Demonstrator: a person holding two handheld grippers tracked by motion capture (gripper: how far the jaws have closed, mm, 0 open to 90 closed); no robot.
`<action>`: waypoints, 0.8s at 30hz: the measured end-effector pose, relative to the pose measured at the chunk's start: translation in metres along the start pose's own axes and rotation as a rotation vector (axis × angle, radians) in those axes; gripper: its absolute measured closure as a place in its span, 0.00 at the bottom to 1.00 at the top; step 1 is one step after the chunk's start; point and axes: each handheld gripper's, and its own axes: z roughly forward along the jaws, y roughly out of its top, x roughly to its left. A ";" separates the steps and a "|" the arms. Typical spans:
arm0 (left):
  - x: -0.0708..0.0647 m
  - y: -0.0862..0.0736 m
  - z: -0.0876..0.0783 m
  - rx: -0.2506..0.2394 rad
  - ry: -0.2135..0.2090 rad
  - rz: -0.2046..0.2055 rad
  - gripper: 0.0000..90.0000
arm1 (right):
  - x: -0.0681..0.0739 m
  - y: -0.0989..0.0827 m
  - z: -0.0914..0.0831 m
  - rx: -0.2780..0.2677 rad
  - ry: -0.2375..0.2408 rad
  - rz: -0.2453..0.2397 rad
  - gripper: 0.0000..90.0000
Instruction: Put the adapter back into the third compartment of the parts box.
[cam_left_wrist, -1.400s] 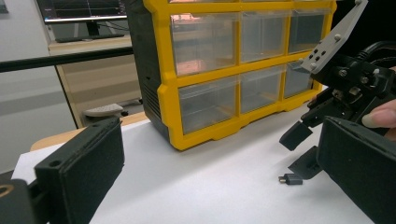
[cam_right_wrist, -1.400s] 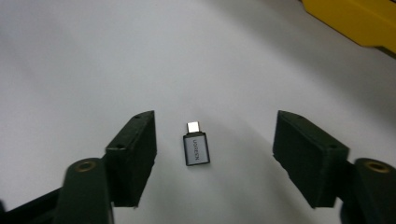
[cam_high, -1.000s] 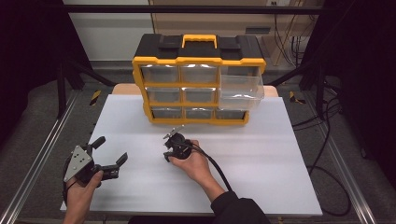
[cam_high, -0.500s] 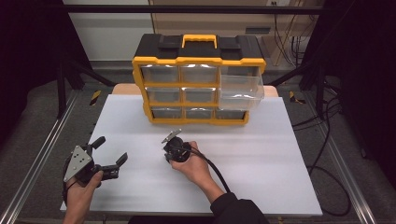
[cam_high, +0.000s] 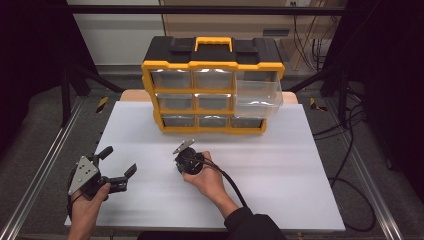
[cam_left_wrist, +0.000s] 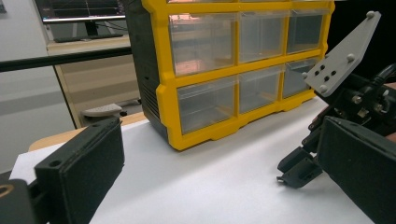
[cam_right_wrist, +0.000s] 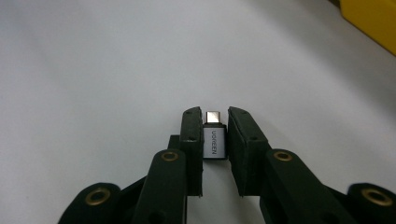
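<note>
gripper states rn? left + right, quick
Left tool: open, jaws spread wide, nothing between them.
Right tool: jaws have just been closing on a small grey adapter lying on the white table; pads against its sides.

So it's a tiny silver USB adapter (cam_right_wrist: 215, 141), "UGREEN" printed down its side, metal plug tip pointing away. It's lying flat on the white counter (cam_right_wrist: 93, 70), near the middle, just in front of the yellow drawer organizer.
</note>
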 end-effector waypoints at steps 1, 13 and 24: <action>0.000 0.000 0.000 0.000 0.000 0.000 0.01 | -0.001 0.000 -0.002 -0.009 -0.001 -0.004 0.85; -0.001 0.000 0.000 0.002 0.002 0.004 0.01 | -0.015 0.004 -0.032 -0.099 -0.039 0.017 0.85; -0.001 0.000 -0.001 -0.001 0.003 0.007 0.01 | -0.023 0.005 -0.062 -0.201 -0.076 0.026 0.85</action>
